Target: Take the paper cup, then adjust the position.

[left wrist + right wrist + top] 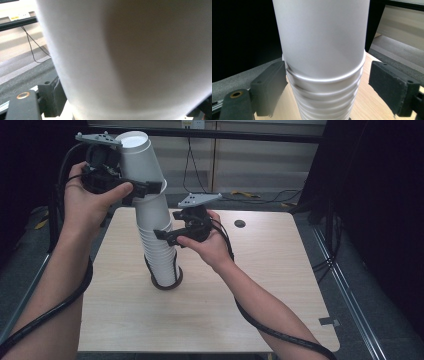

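Note:
A tall stack of upturned white paper cups (161,251) stands on a dark ring (168,283) near the table's middle. The top cup (141,161) is tilted left and partly lifted off the stack. My left gripper (134,188) is shut on it near its rim, and the cup's wall (130,57) sits right against that camera. My right gripper (167,236) is open around the stack (324,75) lower down. Its left pad (270,87) is against the cup rims, while its right pad (392,85) stands apart from them.
The light wooden table (270,285) has a small dark hole (239,223) at the back right and a grey tab (330,321) near its right edge. Black frame rails (330,250) and floor cables (260,196) lie beyond the table.

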